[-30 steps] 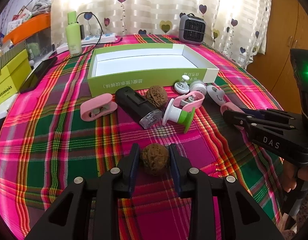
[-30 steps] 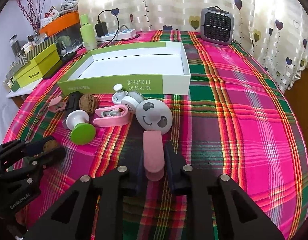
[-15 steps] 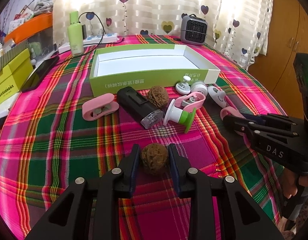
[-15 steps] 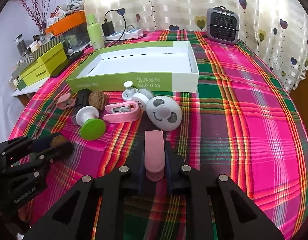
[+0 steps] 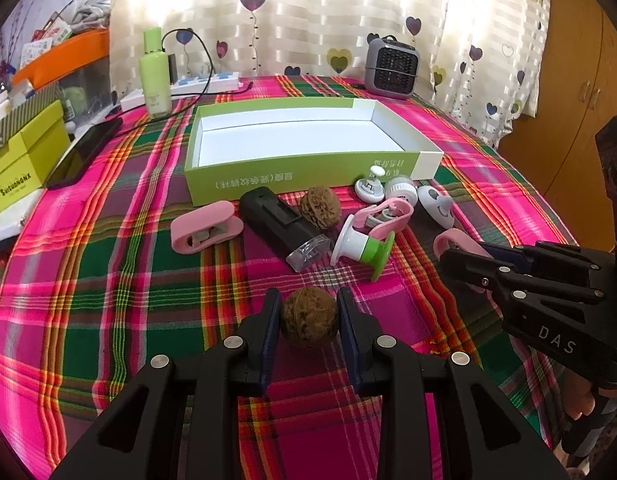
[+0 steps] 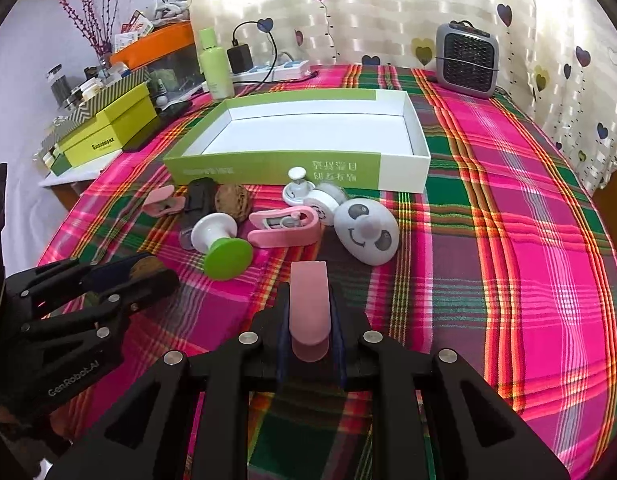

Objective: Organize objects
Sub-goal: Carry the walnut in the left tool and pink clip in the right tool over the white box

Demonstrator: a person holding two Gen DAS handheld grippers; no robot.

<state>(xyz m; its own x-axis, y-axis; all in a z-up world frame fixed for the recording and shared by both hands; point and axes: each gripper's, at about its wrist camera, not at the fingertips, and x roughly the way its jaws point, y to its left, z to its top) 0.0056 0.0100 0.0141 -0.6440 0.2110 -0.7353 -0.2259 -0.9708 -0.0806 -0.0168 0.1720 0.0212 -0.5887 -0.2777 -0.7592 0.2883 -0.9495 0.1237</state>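
My left gripper (image 5: pixel 308 312) is shut on a brown walnut (image 5: pixel 309 322) and holds it above the plaid cloth. My right gripper (image 6: pixel 309 312) is shut on a pink clip (image 6: pixel 309 304), seen from the side in the left wrist view (image 5: pixel 448 242). The empty green and white box (image 5: pixel 244 184) lies beyond, also in the right wrist view (image 6: pixel 268 168). In front of it lie a second walnut (image 5: pixel 320 208), two more pink clips (image 5: pixel 204 228) (image 5: pixel 388 214), a black device (image 5: pixel 280 224), a white and green spool (image 5: pixel 364 246) and a white panda-face piece (image 6: pixel 366 230).
A grey heater (image 5: pixel 391 67), a green bottle (image 5: pixel 155 72) and a power strip (image 5: pixel 204 82) stand at the table's far edge. A yellow-green box (image 5: pixel 20 168) and a dark phone (image 5: pixel 84 152) lie at the left. A wooden cabinet (image 5: pixel 568 120) stands at the right.
Both grippers have risen a little with their loads, so the box and the items on the cloth sit lower and farther off. Both grips are unchanged.
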